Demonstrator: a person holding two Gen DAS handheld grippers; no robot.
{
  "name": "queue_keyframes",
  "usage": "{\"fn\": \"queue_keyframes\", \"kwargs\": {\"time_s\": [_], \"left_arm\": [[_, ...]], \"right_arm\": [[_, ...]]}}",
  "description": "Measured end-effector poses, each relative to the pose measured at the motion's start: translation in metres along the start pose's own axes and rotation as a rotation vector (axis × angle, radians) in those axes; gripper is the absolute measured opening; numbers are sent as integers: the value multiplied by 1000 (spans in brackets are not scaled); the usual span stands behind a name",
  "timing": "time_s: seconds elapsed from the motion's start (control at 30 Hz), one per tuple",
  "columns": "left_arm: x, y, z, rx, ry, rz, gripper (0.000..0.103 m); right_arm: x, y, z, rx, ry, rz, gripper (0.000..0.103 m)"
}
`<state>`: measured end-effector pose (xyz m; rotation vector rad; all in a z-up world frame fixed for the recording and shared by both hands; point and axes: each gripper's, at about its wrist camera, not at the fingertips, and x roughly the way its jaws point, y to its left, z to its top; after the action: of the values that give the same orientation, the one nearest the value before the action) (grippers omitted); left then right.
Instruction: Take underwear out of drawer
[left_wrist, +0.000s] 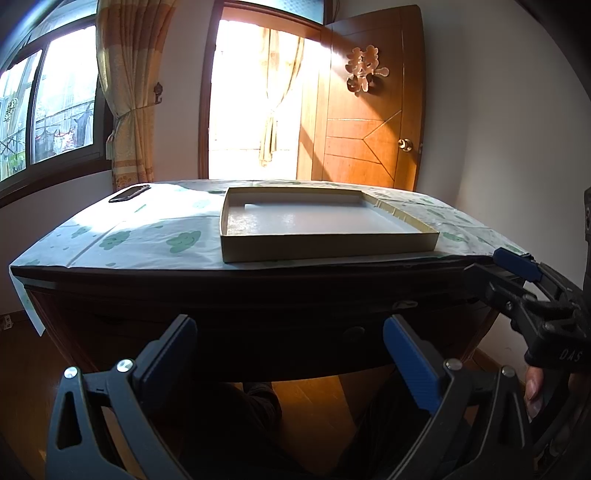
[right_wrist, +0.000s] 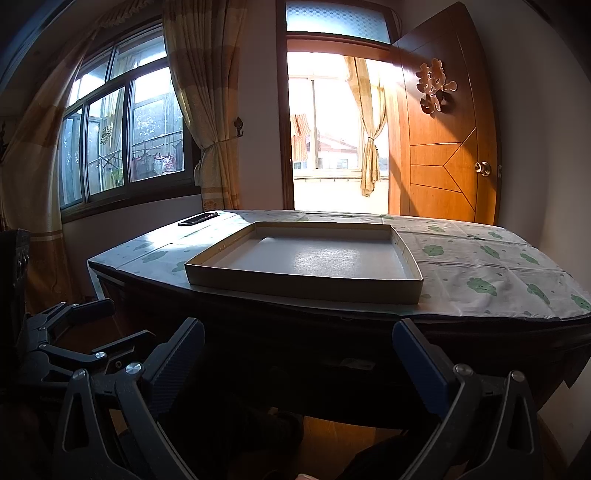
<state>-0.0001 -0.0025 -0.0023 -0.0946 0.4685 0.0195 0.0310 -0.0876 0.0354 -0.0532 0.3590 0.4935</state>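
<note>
Room's bright but the counter (left_wrist: 122, 236) front sits in shadow, so with both claws, left claw (left_wrist: 290, 354) and right claw (right_wrist: 299, 360), spread wide and empty, we might miss the drawer (left_wrist: 332, 332) pull.

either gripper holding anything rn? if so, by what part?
Nothing held. Left gripper and right gripper both hang open before the dark drawer front, nothing between the fingers.

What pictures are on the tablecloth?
Green smiling clouds on a pale tablecloth, clearest in the right wrist view.
</note>
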Motion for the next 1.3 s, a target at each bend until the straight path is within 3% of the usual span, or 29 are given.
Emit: {"fn": "queue_keyframes", "kwargs": {"time_s": [1.3], "left_arm": [[-2, -2, 1, 7, -12, 6, 103]], "right_arm": [[2, 4, -4, -9, -1, -4, 103]]}}
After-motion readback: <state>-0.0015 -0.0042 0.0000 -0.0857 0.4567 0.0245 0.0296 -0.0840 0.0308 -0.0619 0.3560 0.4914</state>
